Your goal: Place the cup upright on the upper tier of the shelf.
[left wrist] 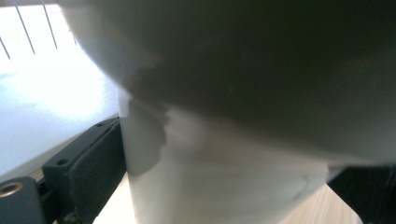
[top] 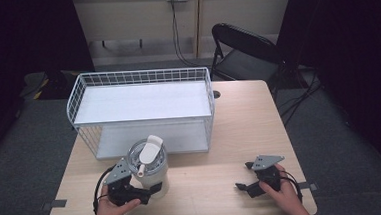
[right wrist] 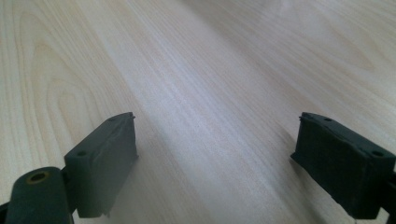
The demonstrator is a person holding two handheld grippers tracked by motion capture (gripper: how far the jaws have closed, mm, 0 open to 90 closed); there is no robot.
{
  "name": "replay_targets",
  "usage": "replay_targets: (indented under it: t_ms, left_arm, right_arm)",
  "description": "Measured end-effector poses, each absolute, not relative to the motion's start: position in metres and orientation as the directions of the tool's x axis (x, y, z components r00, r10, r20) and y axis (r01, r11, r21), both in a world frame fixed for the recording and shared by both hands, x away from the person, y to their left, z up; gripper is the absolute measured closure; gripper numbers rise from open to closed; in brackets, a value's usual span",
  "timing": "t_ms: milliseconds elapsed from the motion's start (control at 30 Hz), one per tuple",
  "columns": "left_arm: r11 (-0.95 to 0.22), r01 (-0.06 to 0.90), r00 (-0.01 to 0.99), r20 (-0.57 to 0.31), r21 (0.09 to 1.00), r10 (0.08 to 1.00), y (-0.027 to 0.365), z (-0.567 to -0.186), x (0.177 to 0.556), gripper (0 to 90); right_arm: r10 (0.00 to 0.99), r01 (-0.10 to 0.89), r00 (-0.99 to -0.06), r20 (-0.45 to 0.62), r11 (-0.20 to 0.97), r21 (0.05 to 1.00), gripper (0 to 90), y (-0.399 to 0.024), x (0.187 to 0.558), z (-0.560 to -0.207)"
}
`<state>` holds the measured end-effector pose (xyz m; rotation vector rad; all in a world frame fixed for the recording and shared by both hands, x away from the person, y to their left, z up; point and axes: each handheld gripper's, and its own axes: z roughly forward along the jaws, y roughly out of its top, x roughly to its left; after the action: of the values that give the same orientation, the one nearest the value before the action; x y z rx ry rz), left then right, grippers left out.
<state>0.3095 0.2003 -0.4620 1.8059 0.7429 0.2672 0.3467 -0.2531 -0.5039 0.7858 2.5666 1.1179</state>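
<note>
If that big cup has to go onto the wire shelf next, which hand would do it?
The left. Its tool is already clamped around the cup, just in front of the wire shelf. The right tool is open with nothing between its jaws, far off over bare table.

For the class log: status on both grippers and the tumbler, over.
Left gripper shut on white tumbler, upright before wire basket. Right gripper open, empty, over bare table. Nothing in the way.
</note>
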Motion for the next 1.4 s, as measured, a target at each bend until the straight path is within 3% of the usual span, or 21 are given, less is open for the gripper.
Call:
replay_targets:
  t_ms: [200,367,467,733,1000,1133,1400]
  left_arm:
    - [-0.187,0.333,0.775,-0.155,0.924,0.612,0.199,-0.462,0.308,4.9]
    - [-0.219,0.236,0.779,-0.049,0.947,0.625,0.193,-0.46,0.304,7.7]
    - [-0.214,0.221,0.774,-0.038,0.951,0.632,0.191,-0.46,0.303,8.5]
    - [-0.155,0.249,0.769,-0.098,0.956,0.631,0.196,-0.46,0.305,9.1]
    - [-0.137,0.265,0.767,-0.123,0.954,0.63,0.196,-0.448,0.305,9.1]
    - [-0.163,0.244,0.766,-0.087,0.956,0.637,0.195,-0.44,0.307,9.1]
    - [-0.127,0.269,0.746,-0.123,0.955,0.655,0.199,-0.431,0.312,9.2]
  right_arm:
    - [0.56,0.382,-0.829,0.0,0.564,0.732,12.0,-0.253,0.347,-0.504]
    - [0.56,0.382,-0.829,0.0,0.564,0.732,12.0,-0.253,0.347,-0.504]
    - [0.56,0.382,-0.829,0.0,0.564,0.732,12.0,-0.253,0.347,-0.504]
    - [0.56,0.381,-0.829,0.0,0.564,0.732,12.0,-0.253,0.347,-0.504]
    - [0.56,0.382,-0.829,0.001,0.564,0.732,12.0,-0.253,0.347,-0.504]
    - [0.56,0.382,-0.829,0.001,0.564,0.732,12.0,-0.253,0.347,-0.504]
    - [0.56,0.382,-0.829,0.0,0.564,0.732,12.0,-0.253,0.347,-0.504]
